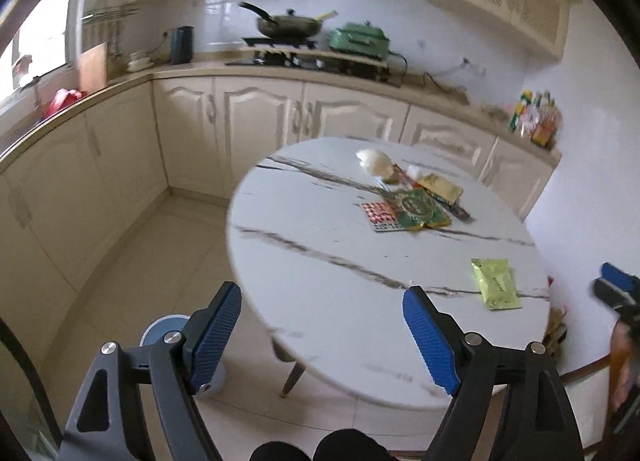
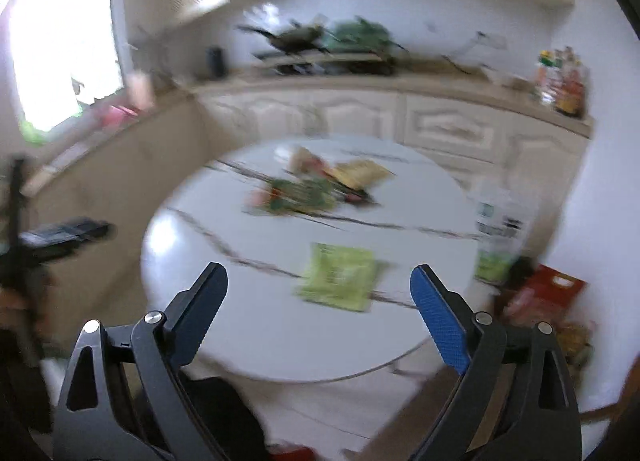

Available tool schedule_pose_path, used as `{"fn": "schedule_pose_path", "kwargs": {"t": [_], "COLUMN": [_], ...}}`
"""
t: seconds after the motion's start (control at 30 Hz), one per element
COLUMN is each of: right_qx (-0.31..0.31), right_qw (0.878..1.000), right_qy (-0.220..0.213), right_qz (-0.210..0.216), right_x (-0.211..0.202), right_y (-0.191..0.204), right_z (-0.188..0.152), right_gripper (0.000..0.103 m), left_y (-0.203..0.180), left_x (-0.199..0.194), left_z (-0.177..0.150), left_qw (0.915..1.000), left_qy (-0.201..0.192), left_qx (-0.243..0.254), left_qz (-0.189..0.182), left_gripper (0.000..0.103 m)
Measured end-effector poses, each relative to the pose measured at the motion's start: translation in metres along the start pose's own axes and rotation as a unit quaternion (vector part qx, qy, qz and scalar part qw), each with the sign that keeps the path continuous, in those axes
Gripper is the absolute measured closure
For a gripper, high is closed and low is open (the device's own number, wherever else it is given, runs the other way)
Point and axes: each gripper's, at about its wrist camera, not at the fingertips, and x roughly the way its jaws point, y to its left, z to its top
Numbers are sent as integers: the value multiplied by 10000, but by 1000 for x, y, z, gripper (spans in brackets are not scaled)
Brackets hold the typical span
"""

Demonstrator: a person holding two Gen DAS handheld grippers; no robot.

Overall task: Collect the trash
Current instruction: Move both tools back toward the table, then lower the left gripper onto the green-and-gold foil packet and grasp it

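A round white marble table [image 1: 320, 245] holds trash. A light green wrapper [image 1: 496, 283] lies near its right edge; in the blurred right wrist view the green wrapper [image 2: 340, 277] lies just ahead of my fingers. A pile of wrappers [image 1: 412, 205] with a crumpled white tissue [image 1: 374, 161] sits at the far side, also visible in the right wrist view [image 2: 316, 189]. My left gripper [image 1: 324, 337] is open and empty above the table's near edge. My right gripper [image 2: 320, 317] is open and empty above the table.
Cream kitchen cabinets [image 1: 260, 117] curve behind the table, with a wok [image 1: 288, 23] and green appliance [image 1: 360, 39] on the counter. A blue-topped round object [image 1: 166, 331] stands on the floor at left. A red box [image 2: 548, 293] and bags sit right of the table.
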Motion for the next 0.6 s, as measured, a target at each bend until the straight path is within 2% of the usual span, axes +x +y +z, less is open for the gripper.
{"fn": "schedule_pose_path", "kwargs": {"t": [0.03,0.1,0.2,0.3,0.43,0.6], "right_qx": [-18,181,403,415,450,540], "right_qw": [9999,9988,9969,9967,9969,9974], "right_qy": [153,424,604,598,555,438], "right_qz": [-51,153,300,348,333,213], "right_x": [19,54,88,109,128,145], "right_y": [1,-6,-13,-17,-21,-31], "right_z": [-3,-9,-6,5,19,29], "right_gripper": [11,12,13,13,13,13], "left_y": [-6,-13,-22,-40,-56,-71], "left_x": [16,41,81,113,162,219], "left_z": [7,17,43,67,95,122], "left_qw": [9999,9996,9987,9978,9938,9899], "left_qy": [102,279,504,629,906,1087], "left_qx": [31,30,33,173,54,-72], "left_qz": [-32,-59,-83,-101,-648,-905], "left_gripper": [23,23,23,23,23,23]}}
